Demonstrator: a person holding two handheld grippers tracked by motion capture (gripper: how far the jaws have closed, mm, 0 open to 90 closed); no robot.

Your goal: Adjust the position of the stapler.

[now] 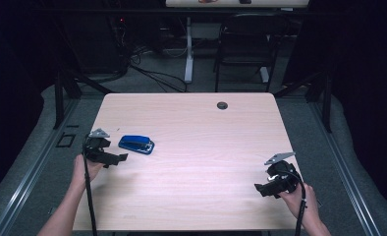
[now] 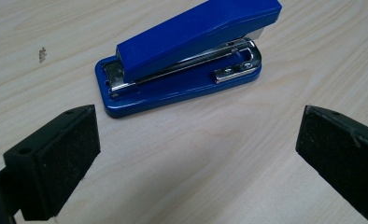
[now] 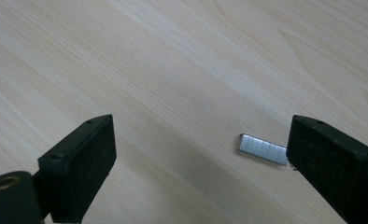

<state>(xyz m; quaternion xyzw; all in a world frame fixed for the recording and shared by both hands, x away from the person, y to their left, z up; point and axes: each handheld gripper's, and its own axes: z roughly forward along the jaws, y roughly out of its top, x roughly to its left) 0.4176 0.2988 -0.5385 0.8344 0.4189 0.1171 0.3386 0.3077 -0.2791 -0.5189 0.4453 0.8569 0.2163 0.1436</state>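
A blue stapler point(image 1: 136, 144) lies on the wooden table point(image 1: 191, 123) at its left side, its metal parts showing under the closed blue top point(image 2: 182, 51). My left gripper point(image 1: 117, 158) hovers just below and left of it, open, the stapler a little beyond the two pads point(image 2: 60, 163). My right gripper point(image 1: 261, 189) sits near the table's right front corner, open and empty. Between its jaws, close to the right pad point(image 3: 334, 170), a short silver strip of staples point(image 3: 263, 149) lies flat on the wood.
A round cable hole point(image 1: 222, 105) sits near the table's far edge. Beyond the table stand a black chair point(image 1: 245, 44), a white desk leg point(image 1: 188, 49) and loose cables on the floor point(image 1: 152, 73).
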